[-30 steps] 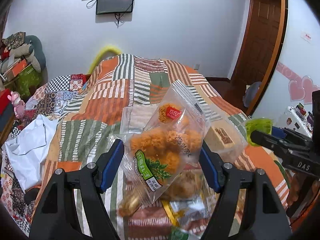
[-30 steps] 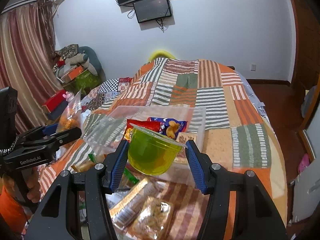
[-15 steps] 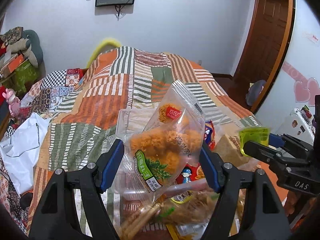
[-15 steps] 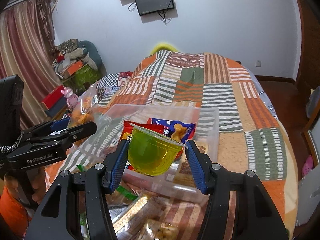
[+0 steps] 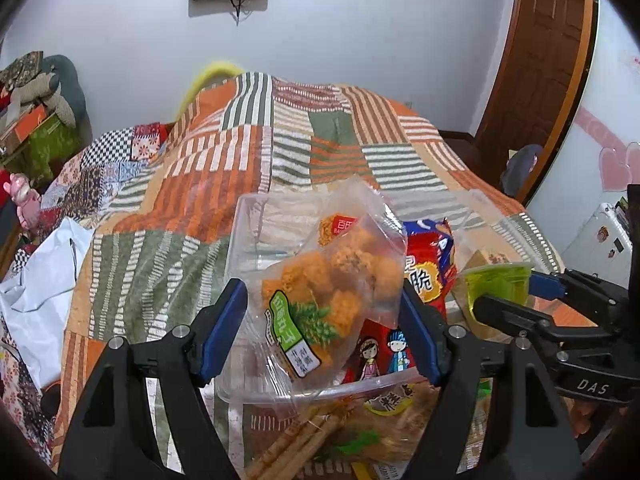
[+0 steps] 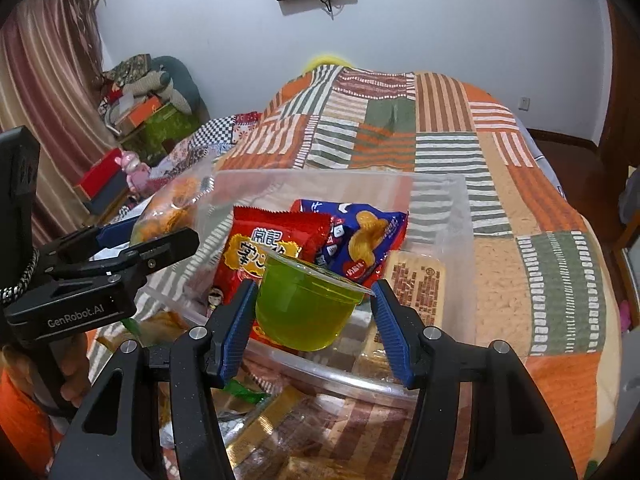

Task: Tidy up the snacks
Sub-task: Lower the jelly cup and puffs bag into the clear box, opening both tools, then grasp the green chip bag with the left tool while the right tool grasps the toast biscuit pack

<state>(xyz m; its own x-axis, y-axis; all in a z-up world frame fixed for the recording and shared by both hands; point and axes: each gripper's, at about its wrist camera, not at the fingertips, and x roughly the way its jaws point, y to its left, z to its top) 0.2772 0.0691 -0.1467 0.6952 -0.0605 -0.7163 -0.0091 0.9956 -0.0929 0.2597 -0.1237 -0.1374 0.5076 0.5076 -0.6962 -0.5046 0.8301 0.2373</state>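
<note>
My left gripper (image 5: pixel 324 332) is shut on a clear bag of orange puffed snacks (image 5: pixel 340 280) and holds it over the left part of a clear plastic bin (image 5: pixel 244 240) on the bed. My right gripper (image 6: pixel 314 320) is shut on a green jelly cup (image 6: pixel 304 304) and holds it above the bin's near rim (image 6: pixel 320 368). The bin holds a red snack bag (image 6: pixel 260 256), a blue snack bag (image 6: pixel 360 240) and a wrapped brown cake (image 6: pixel 416 288). The cup also shows in the left wrist view (image 5: pixel 500 284), and the snack bag in the right wrist view (image 6: pixel 176 208).
More wrapped snacks (image 5: pixel 340 432) lie on the patchwork quilt (image 6: pixel 520 280) in front of the bin. A white plastic bag (image 5: pixel 36 288) lies at the bed's left edge. Boxes and soft toys (image 6: pixel 148 96) are stacked on the left, by the wall.
Both grippers have moved forward with their loads. They now hang over the bin, which fills more of both views.
</note>
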